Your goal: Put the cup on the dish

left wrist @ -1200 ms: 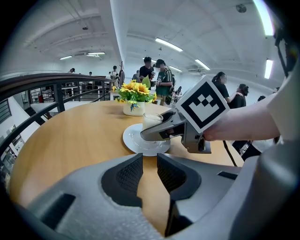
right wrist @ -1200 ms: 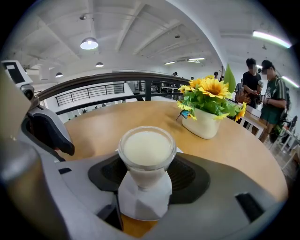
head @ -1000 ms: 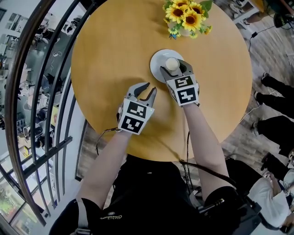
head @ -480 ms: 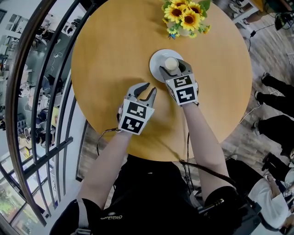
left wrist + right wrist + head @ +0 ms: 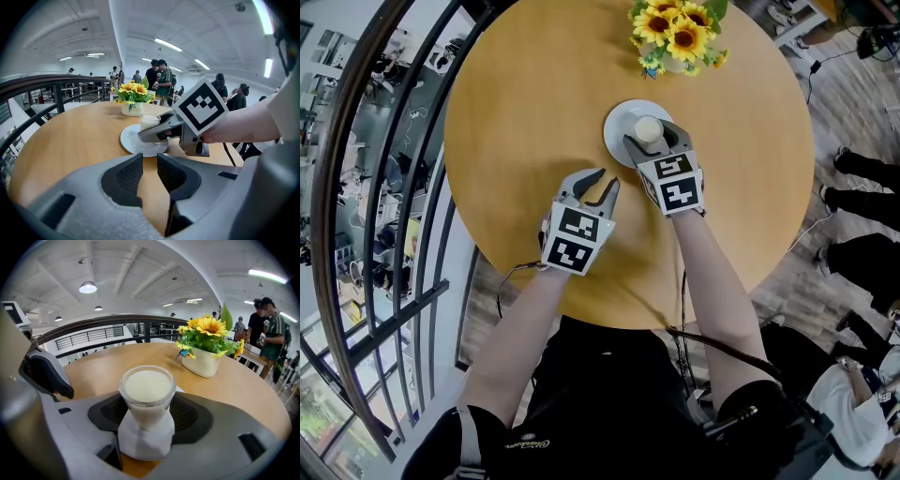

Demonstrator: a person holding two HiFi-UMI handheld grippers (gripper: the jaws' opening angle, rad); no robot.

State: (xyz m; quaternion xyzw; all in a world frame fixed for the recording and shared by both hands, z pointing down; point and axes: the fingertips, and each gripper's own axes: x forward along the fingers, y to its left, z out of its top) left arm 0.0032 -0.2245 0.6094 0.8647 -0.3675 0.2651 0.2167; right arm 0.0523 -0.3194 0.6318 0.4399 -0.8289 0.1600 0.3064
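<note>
A clear cup [image 5: 649, 129] of milky white liquid stands on a white dish [image 5: 617, 120] on the round wooden table [image 5: 525, 103]. My right gripper [image 5: 652, 135] is shut on the cup, one jaw on each side. In the right gripper view the cup [image 5: 147, 392] fills the gap between the dark pads [image 5: 105, 413], with the dish [image 5: 140, 446] showing beneath it. My left gripper [image 5: 608, 178] rests open and holds nothing, nearer the front edge and left of the dish. Its own view shows the cup [image 5: 150, 122], the dish [image 5: 129, 140] and the right gripper's finger [image 5: 157, 132] ahead.
A white pot of sunflowers [image 5: 680, 33] stands at the table's far edge, just beyond the dish. A dark curved railing [image 5: 356, 234] runs along the left. People's legs [image 5: 862, 187] are on the floor to the right, and several people [image 5: 159, 77] stand in the background.
</note>
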